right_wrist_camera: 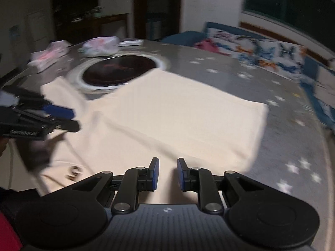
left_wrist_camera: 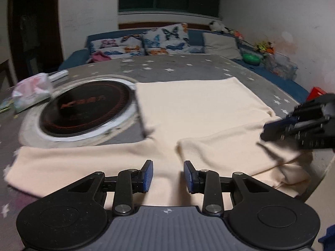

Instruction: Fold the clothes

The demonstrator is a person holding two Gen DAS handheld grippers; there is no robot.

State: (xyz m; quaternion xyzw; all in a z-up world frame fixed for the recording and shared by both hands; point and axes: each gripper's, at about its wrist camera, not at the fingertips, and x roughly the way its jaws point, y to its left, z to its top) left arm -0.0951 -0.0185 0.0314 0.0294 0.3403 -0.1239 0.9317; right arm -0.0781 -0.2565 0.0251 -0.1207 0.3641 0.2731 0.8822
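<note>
Left gripper [left_wrist_camera: 168,175]: apart, empty, over the cream garment [left_wrist_camera: 201,108].
Right gripper [right_wrist_camera: 168,173]: apart, empty.
Risk: the loose sleeve [left_wrist_camera: 69,167] may bunch, skewing the fold.

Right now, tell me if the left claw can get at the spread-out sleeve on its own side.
Probably yes. The left claw hangs open over the cream garment, and the sleeve lies flat just to its left with nothing on it; the right claw is on the other side.

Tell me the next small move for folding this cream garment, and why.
Probably lower the open left gripper onto the cream garment and pinch it: the left sleeve lies spread out unfolded, and both grippers hold nothing.
</note>
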